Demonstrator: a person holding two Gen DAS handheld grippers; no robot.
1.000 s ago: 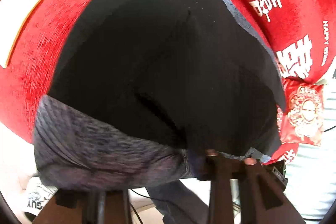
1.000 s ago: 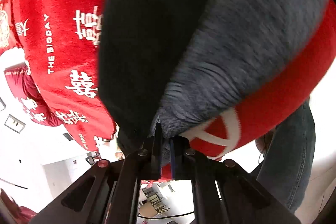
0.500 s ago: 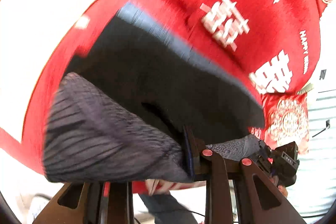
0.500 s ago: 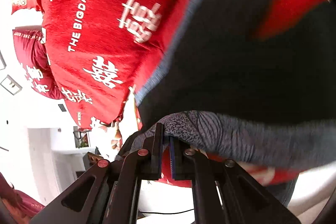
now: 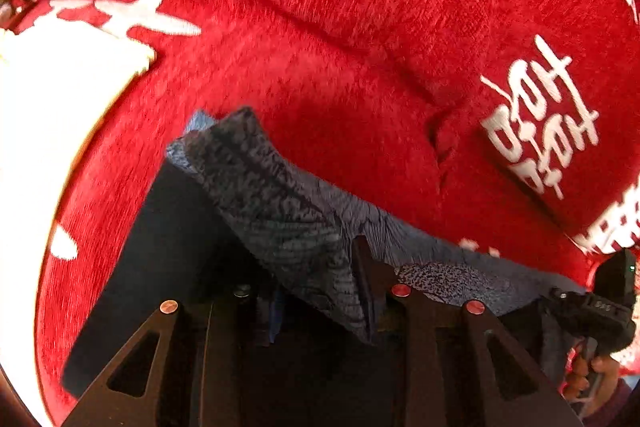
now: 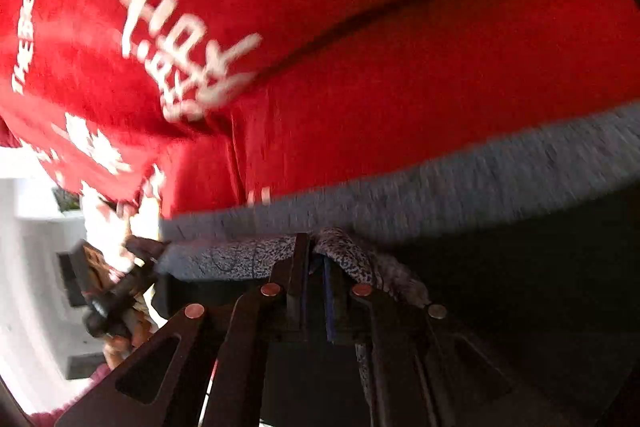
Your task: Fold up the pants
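Red plush cover [image 5: 360,39], printed with white characters and lettering, fills the background of both wrist views; it is the surface under everything. A crease runs across it in the right wrist view.

Pants [image 5: 288,215]: dark body with a mottled grey waistband or hem edge, lying on the cover low in both views. In the left wrist view a grey corner peaks up and left, the band running down to the right. In the right wrist view the grey edge [image 6: 460,187] stretches across the frame, blurred, with dark cloth below it. The fold looks part-way carried over, edge not yet laid flat.

Right gripper [image 6: 316,267]: clamped tight on a bunch of the grey edge, cloth puckered either side of the closed fingers. It also appears at the far right of the left wrist view, handle in a person's hand [image 5: 600,375].

Left gripper [image 5: 304,287]: jaws opening, grey cloth draped between them and over the right finger; whether the pads still press on it I cannot tell.

Risks, as I judge them:
- Left side lets go while the right is pulling: the edge skews and the fold lands crooked.
- Cloth snags on the left finger and drags out on withdrawal.
- Plush nap grips the fabric, bunching the lower layer.
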